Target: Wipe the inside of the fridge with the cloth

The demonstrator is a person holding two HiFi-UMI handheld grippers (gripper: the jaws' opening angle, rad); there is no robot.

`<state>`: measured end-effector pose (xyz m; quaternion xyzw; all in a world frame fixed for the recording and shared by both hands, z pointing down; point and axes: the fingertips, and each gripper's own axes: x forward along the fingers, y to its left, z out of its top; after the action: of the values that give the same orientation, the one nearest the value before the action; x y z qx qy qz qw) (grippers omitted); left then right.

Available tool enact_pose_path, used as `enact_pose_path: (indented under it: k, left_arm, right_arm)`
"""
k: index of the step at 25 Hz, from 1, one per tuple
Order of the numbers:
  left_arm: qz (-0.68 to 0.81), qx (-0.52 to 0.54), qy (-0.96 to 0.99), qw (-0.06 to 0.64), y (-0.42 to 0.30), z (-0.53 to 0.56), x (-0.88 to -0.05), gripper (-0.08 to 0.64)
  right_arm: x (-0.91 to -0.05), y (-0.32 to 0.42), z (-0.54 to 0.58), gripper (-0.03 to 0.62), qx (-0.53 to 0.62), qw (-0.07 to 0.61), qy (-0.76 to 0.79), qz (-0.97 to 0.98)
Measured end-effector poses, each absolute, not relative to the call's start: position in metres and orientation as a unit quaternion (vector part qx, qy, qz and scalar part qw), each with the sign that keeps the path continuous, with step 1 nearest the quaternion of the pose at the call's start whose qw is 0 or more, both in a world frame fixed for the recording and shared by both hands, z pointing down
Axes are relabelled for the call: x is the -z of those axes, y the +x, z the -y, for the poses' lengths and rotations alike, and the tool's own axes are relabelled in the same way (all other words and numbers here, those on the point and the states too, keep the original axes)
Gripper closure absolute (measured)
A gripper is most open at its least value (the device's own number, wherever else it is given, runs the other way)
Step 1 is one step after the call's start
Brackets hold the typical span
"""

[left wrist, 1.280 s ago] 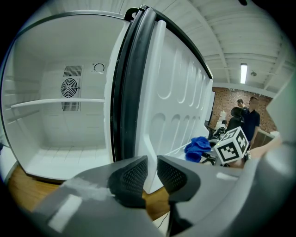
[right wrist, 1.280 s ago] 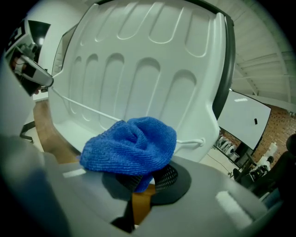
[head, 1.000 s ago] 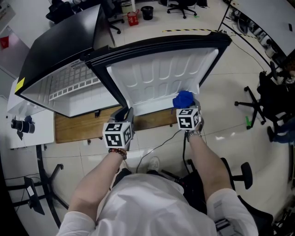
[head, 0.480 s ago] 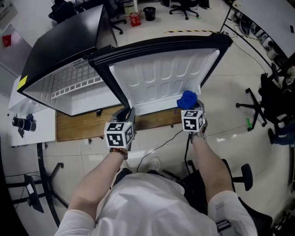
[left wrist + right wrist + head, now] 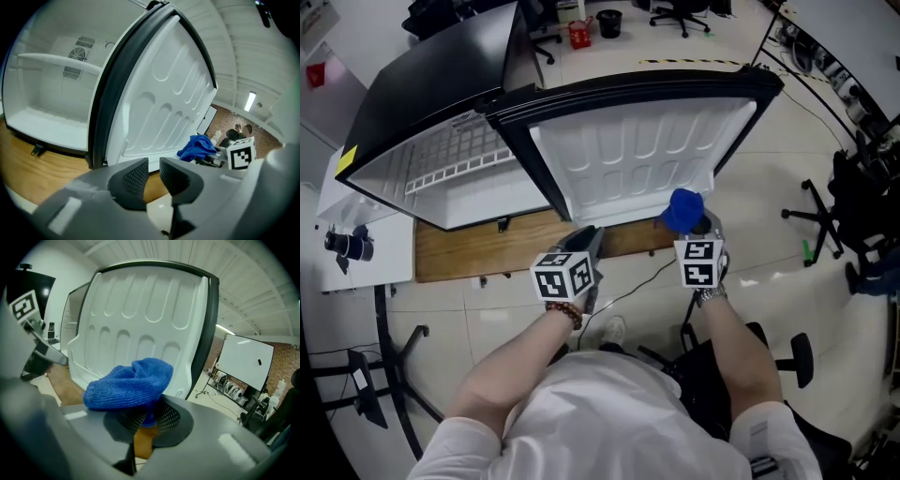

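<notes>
Near fridge (image 5: 628, 159), cloth (image 5: 129, 385) pinched in right tool (image 5: 149, 416); empty left tool (image 5: 153, 171) shifted right, widening.

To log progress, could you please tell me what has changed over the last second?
The left gripper moved right, away from the dark edge of the fridge door, and its jaws have just opened slightly with nothing between them. The right gripper shifted slightly, still clamping the blue cloth. The door stays open.
</notes>
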<state>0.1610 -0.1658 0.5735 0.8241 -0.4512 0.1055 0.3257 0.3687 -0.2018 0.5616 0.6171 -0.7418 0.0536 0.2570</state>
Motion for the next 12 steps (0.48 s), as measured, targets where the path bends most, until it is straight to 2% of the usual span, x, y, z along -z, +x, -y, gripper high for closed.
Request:
enact_pose_path:
  k: [8, 12]
  left_arm:
    - [0.448, -0.013, 0.779, 0.439, 0.174, 0.192, -0.601, 0.452]
    - [0.452, 0.043, 0.762, 0.463, 0.17, 0.201, -0.603, 0.436]
  right_arm:
    - [-0.524, 0.343, 0.189, 0.557, -0.023, 0.239, 0.589, 0.772]
    - [-0.518, 0.335, 0.187, 0.557, -0.014, 0.24, 0.578, 0.78]
